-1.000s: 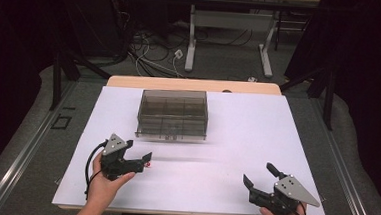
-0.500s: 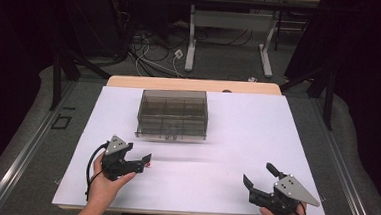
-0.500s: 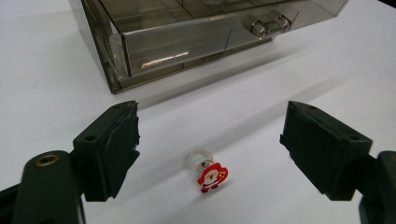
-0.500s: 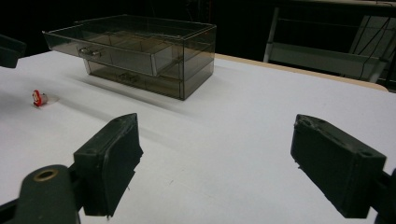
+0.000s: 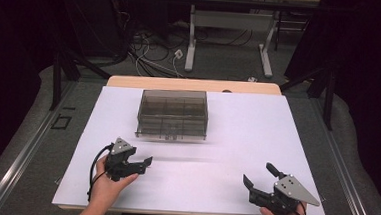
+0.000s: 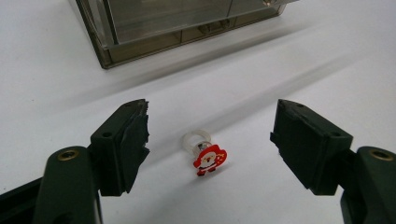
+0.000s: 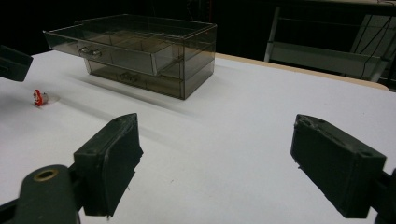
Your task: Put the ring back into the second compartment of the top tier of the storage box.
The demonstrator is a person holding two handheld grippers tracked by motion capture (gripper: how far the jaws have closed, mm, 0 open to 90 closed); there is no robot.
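A small clear ring with a red Santa figure (image 6: pixel 205 151) lies on the white table top (image 5: pixel 237 135), between the jaws of my left gripper (image 6: pixel 212 122). Those jaws have just been closing, but both pads still stand clear of the ring. From the right gripper view the ring (image 7: pixel 39 97) shows far off at the left. In the high view my left gripper (image 5: pixel 143 165) sits at the front left and my right gripper (image 5: pixel 258 175) at the front right. The right gripper (image 7: pixel 217 135) is open over bare table.
A smoky clear drawer box (image 5: pixel 173 114) stands at the back middle of the table, its upper drawer (image 7: pixel 116 51) pulled partly out. One jaw of the left gripper (image 7: pixel 14 61) shows beside the ring. A wooden edge (image 5: pixel 195 84) runs behind the white top.
The left gripper's jaws have drawn somewhat closer together around the ring. The right hand and its gripper have stayed where they were.
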